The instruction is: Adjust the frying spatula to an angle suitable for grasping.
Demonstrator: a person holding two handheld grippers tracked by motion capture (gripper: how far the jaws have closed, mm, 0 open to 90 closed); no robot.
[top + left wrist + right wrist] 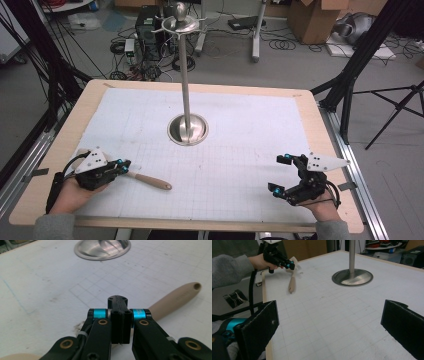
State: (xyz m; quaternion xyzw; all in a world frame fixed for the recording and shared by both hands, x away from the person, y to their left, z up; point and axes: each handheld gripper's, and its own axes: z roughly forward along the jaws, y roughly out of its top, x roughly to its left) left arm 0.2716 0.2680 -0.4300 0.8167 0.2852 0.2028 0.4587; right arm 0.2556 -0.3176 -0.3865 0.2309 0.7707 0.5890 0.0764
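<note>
A beige wooden-handled utensil lies at the table's near left, its handle pointing right. My left gripper is shut on the utensil's neck; in the left gripper view the jaws are pressed together and the handle runs off to the right behind them. In the right gripper view the utensil hangs from the left gripper, its pale head blurred. My right gripper stands open at the near right, its jaws wide apart over bare mat.
A tall metal stand with a round dish base and hooks at its top rises from the middle of the white gridded mat. The wooden table edge frames the mat. Tripods, cables and boxes stand on the floor beyond.
</note>
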